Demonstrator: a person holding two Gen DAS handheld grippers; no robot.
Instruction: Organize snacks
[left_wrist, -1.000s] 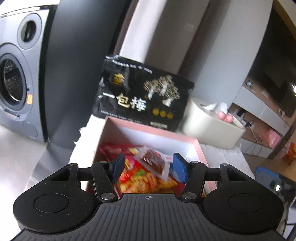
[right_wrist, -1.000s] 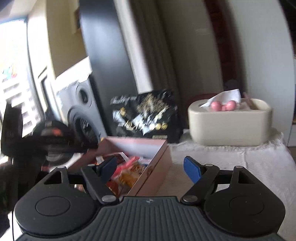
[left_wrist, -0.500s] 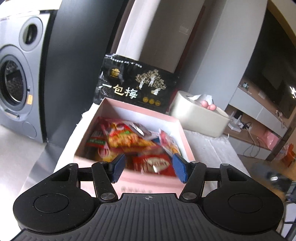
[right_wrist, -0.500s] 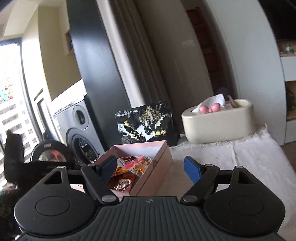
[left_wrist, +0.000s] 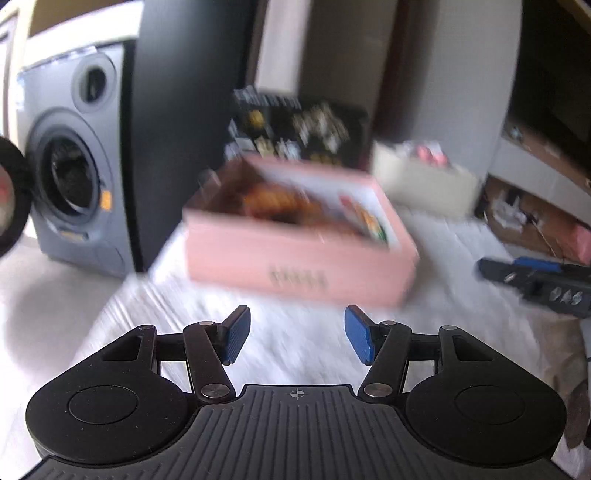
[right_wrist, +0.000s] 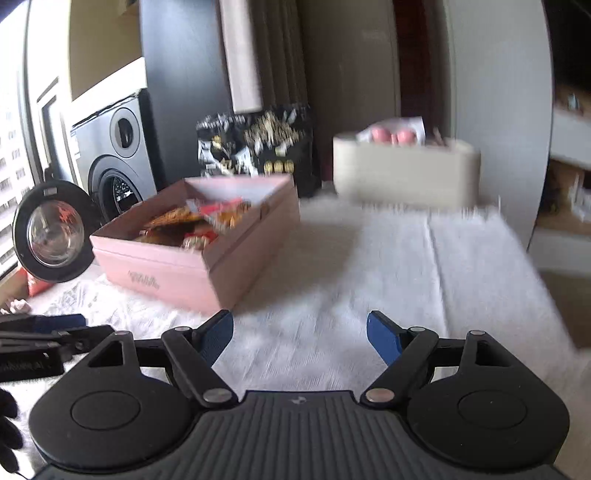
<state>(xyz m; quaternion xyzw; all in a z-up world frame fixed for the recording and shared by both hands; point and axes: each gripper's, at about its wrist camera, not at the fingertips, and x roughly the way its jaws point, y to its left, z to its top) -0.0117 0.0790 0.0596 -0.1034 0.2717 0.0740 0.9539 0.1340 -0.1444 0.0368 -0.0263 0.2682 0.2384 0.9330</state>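
A pink box (left_wrist: 295, 258) (right_wrist: 177, 273) full of red and orange snack packets (left_wrist: 295, 206) (right_wrist: 199, 221) sits on a white cloth. Behind it a large black snack bag (left_wrist: 299, 129) (right_wrist: 255, 144) stands upright. My left gripper (left_wrist: 295, 338) is open over bare cloth, short of the box, with nothing between its blue pads. My right gripper (right_wrist: 299, 336) is open too, empty, to the right of the box's near corner. Each gripper shows at the edge of the other's view: the right one (left_wrist: 535, 280), the left one (right_wrist: 40, 339).
A cream tissue box (left_wrist: 424, 181) (right_wrist: 402, 170) with pink balls on top stands at the back right. A grey washing machine (left_wrist: 70, 162) (right_wrist: 110, 155) with its round door (right_wrist: 51, 232) swung open is at the left. The white cloth (right_wrist: 369, 266) ends at the right edge.
The left gripper has pulled back from above the box to the cloth in front of it, dropping the small packet into the box. The right gripper has sunk lower toward the cloth.
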